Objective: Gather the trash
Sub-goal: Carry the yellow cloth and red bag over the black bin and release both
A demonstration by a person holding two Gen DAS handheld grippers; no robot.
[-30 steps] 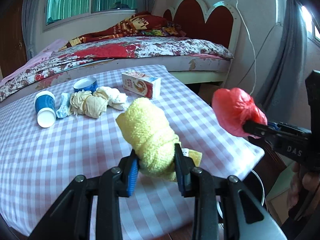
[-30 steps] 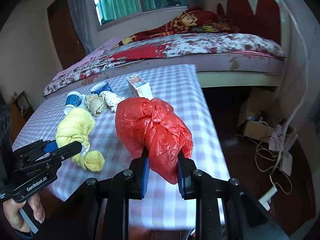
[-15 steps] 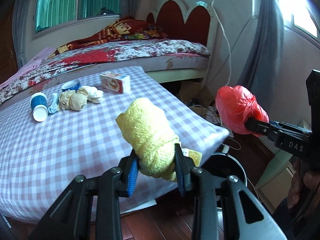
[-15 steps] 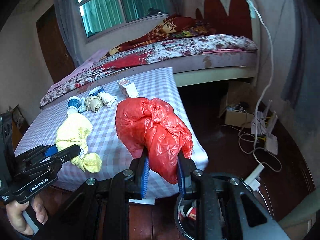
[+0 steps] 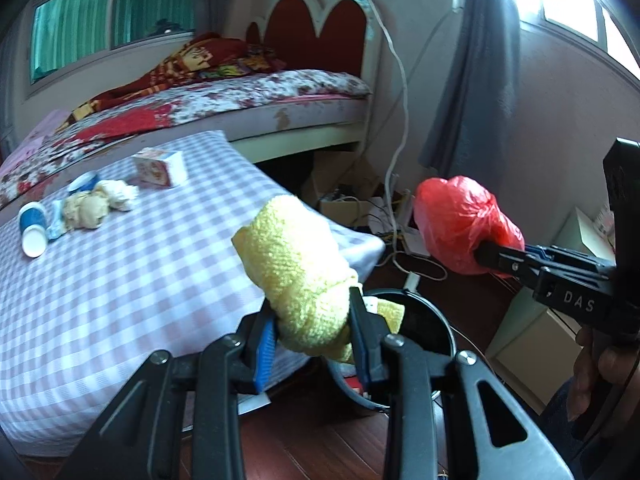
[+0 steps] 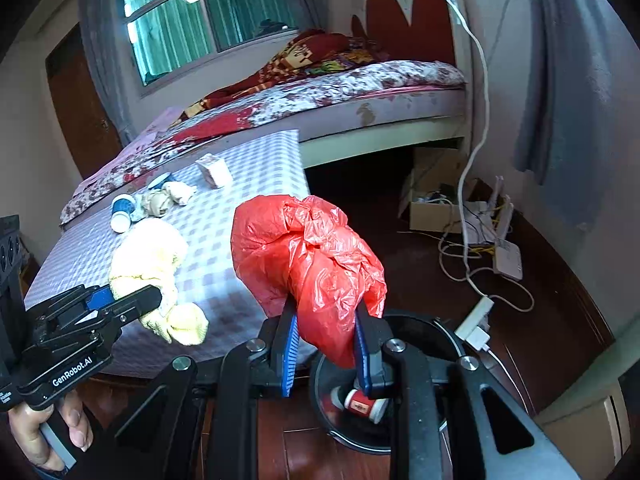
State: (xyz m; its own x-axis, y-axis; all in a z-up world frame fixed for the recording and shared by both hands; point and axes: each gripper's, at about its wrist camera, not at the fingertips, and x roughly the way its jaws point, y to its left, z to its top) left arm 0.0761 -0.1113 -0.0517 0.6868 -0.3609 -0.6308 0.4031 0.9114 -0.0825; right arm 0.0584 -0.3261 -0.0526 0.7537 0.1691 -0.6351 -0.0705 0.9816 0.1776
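Note:
My left gripper [image 5: 313, 332] is shut on a rolled yellow towel [image 5: 296, 268], held past the table's corner and over the rim of a black trash bin [image 5: 432, 320]. The same left gripper [image 6: 132, 300] and yellow towel [image 6: 152, 264] show at the left of the right wrist view. My right gripper [image 6: 325, 350] is shut on a crumpled red plastic bag [image 6: 312, 256] above the black bin [image 6: 424, 332], which holds a red and white can [image 6: 360, 402]. In the left wrist view the red bag [image 5: 464, 224] hangs from the right gripper [image 5: 486, 254] to the right.
On the checked tablecloth [image 5: 120, 280] lie a small carton [image 5: 160, 168], crumpled tissues [image 5: 96, 204] and a blue and white paper cup [image 5: 32, 228]. A bed [image 5: 224, 104] stands behind. Cables, a cardboard box [image 6: 436, 204] and a white router [image 6: 508, 260] lie on the wooden floor.
Both grippers have swung right off the table with their loads; the floor and the black bin have come into view below them. Neither grip has changed.

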